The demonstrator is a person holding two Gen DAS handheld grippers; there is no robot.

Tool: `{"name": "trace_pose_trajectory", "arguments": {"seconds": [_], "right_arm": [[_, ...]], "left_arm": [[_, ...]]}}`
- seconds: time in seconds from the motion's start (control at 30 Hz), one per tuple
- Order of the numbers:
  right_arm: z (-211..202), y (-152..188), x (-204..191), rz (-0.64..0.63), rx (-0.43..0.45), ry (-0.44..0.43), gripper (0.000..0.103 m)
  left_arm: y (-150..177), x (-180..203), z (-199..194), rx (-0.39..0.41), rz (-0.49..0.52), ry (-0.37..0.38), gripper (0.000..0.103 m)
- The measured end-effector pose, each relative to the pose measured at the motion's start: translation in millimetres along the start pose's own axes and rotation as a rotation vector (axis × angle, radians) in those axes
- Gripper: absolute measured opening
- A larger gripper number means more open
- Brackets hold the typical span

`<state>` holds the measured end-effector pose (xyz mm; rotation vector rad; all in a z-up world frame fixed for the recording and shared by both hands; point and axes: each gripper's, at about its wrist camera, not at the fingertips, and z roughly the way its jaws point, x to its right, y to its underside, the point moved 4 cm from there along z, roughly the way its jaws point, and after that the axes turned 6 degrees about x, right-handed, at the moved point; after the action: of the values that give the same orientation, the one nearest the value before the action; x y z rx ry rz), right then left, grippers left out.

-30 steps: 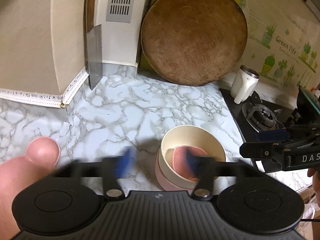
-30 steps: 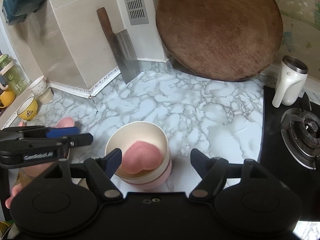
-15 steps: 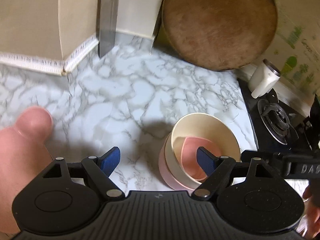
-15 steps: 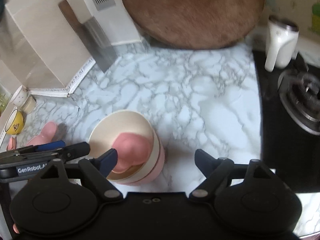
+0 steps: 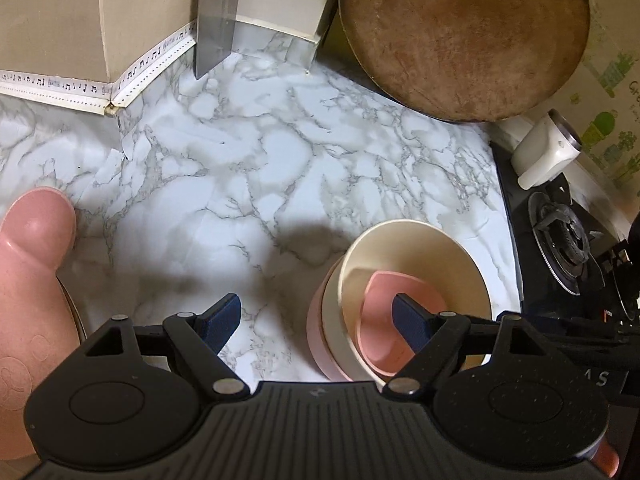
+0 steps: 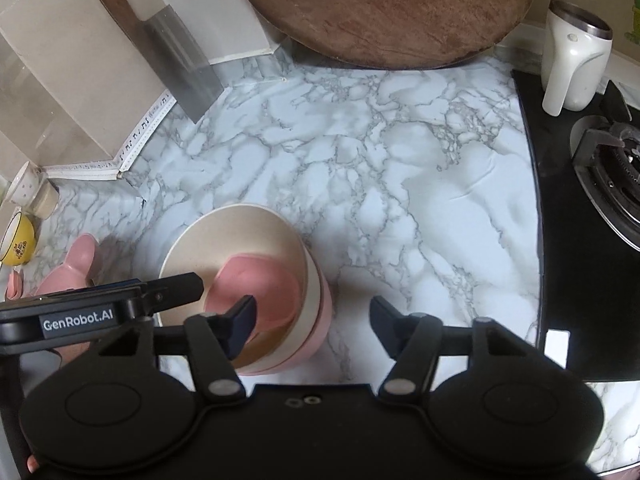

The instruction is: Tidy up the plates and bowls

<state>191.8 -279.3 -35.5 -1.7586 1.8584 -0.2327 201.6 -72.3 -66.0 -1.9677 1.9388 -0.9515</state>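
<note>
A stack of bowls stands on the marble counter: a pink bowl (image 6: 320, 320) at the bottom, a cream bowl (image 5: 424, 248) (image 6: 240, 232) in it, and a small pink heart-shaped dish (image 5: 384, 344) (image 6: 260, 280) inside that. My left gripper (image 5: 318, 320) (image 6: 188, 290) is open; its right finger hangs over the pink dish and the stack's left wall lies between its fingers. My right gripper (image 6: 314, 318) is closing. Its left finger is inside the cream bowl, its right finger stands clear of the outer wall. A pink mouse-eared plate (image 5: 28, 280) (image 6: 72, 272) lies to the left.
A cleaver (image 6: 180, 68) and a big round wooden board (image 6: 384, 8) lean against the back wall. A white jug (image 6: 572, 60) and the gas stove (image 6: 608, 160) are on the right. A yellow cup (image 6: 18, 240) and a small white cup (image 6: 30, 192) sit far left.
Both grippers have come down and closer over the bowl stack. The right gripper's jaws have narrowed, and its left finger now sits inside the cream bowl.
</note>
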Motion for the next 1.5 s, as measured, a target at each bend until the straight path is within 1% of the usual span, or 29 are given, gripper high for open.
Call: {"name": "trace_pose_trajectory", "arguments": {"seconds": [0.07, 0.1, 0.13, 0.17, 0.27, 0.33, 0.43, 0.5, 0.57, 0.6, 0.7, 0.77, 1.03, 1.2, 1.3, 1.4, 1.5], "right_arm": [[2, -1, -1, -0.01, -0.006, 0.006, 0.056], [3, -1, -1, -0.012, -0.011, 0.01, 0.053], [4, -1, -1, -0.013, -0.019, 0.01, 0.05], [5, 0, -2, -0.015, -0.029, 0.011, 0.049], [7, 1, -3, -0.027, -0.048, 0.021, 0.045], [9, 0, -4, -0.032, -0.056, 0.025, 0.039], [15, 1, -5, -0.02, -0.076, 0.01, 0.034], [17, 1, -5, -0.016, -0.079, 0.002, 0.031], [18, 0, -7, -0.018, -0.083, -0.009, 0.027], [18, 0, -7, -0.019, -0.085, -0.012, 0.025], [19, 0, -8, -0.023, -0.089, -0.012, 0.024], [19, 1, -9, -0.018, -0.091, -0.015, 0.024], [18, 2, -11, -0.043, -0.084, 0.0, 0.023], [19, 0, -9, -0.029, -0.098, -0.004, 0.021], [17, -1, -10, -0.029, -0.095, 0.003, 0.019], [13, -4, -14, -0.039, -0.085, 0.001, 0.018], [12, -7, -17, -0.043, -0.078, 0.002, 0.018]], "left_arm": [[-1, 0, 1, 0.004, 0.003, -0.015, 0.083], [-2, 0, 1, 0.006, 0.006, -0.02, 0.081], [-2, 0, 1, 0.006, 0.007, -0.024, 0.076], [-2, 0, 2, 0.002, 0.009, -0.028, 0.072], [-1, -2, 5, -0.024, 0.005, -0.044, 0.064], [-1, -4, 8, -0.038, -0.006, -0.053, 0.06], [-2, -5, 14, -0.055, -0.018, -0.068, 0.05], [-2, -5, 17, -0.068, -0.028, -0.05, 0.045], [-2, -3, 18, -0.07, -0.024, -0.037, 0.036], [-2, -1, 18, -0.07, -0.022, -0.03, 0.033], [-1, 3, 20, -0.077, -0.016, -0.018, 0.025], [0, 5, 21, -0.078, -0.023, 0.003, 0.016], [3, 8, 18, -0.06, -0.024, -0.012, 0.014], [2, 7, 17, -0.06, -0.032, -0.015, 0.013], [2, 6, 15, -0.053, -0.042, -0.013, 0.013], [1, 5, 11, -0.042, -0.04, -0.016, 0.013], [0, 1, 8, -0.044, -0.06, -0.013, 0.013]]}}
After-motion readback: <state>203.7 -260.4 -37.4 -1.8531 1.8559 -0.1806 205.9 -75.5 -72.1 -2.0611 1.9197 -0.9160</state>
